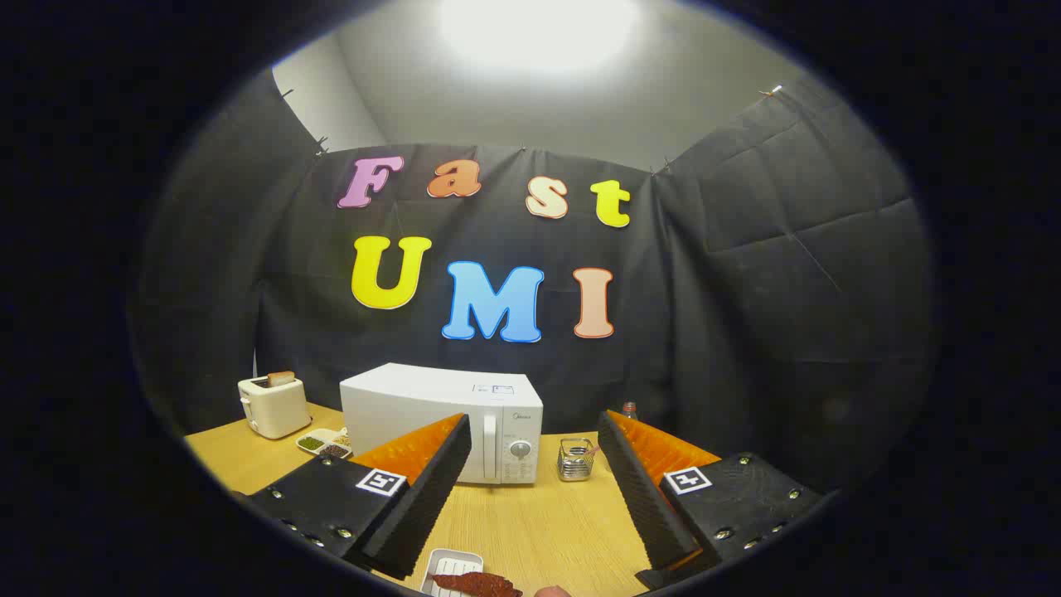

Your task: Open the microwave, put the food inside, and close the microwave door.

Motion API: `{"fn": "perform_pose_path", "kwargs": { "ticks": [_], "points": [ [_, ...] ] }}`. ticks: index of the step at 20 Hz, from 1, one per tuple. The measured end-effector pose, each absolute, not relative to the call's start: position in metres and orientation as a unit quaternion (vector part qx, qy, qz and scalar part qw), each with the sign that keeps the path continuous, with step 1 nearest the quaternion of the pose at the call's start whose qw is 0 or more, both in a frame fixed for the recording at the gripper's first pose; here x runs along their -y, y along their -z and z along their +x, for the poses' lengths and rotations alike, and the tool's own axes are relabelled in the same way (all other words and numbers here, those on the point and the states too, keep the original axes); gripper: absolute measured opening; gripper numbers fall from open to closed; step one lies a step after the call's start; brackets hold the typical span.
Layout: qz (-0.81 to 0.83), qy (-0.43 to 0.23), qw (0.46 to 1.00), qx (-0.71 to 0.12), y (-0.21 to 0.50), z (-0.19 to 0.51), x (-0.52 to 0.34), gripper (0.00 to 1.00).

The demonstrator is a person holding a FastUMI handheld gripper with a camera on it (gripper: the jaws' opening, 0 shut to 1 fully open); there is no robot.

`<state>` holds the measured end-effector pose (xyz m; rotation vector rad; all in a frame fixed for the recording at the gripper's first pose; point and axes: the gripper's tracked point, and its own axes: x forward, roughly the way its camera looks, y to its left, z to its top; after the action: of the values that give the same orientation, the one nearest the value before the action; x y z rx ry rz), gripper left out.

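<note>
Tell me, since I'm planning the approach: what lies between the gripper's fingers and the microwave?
Only bare wooden table lies between the open gripper and the closed microwave in the gripper view. The metal holder stands beside the microwave, off that path.

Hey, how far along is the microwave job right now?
Nothing looks done yet. The microwave stands on the table with its door shut. The tongs are open and hold nothing, some way short of the microwave. The food sits on a small white tray between the fingers. Opening the door, loading the food and closing are all left.

Black cloth wall (746,274), wooden table (530,514), seemingly one ceiling light (535,29).
</note>
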<state>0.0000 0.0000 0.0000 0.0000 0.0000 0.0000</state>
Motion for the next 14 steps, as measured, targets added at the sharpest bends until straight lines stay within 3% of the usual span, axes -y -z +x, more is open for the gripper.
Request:
{"fn": "perform_pose_path", "kwargs": {
  "ticks": [14],
  "points": [
    [0.015, -0.001, 1.0, -0.016, 0.009, 0.0, -0.003, 0.97]
  ]
}}
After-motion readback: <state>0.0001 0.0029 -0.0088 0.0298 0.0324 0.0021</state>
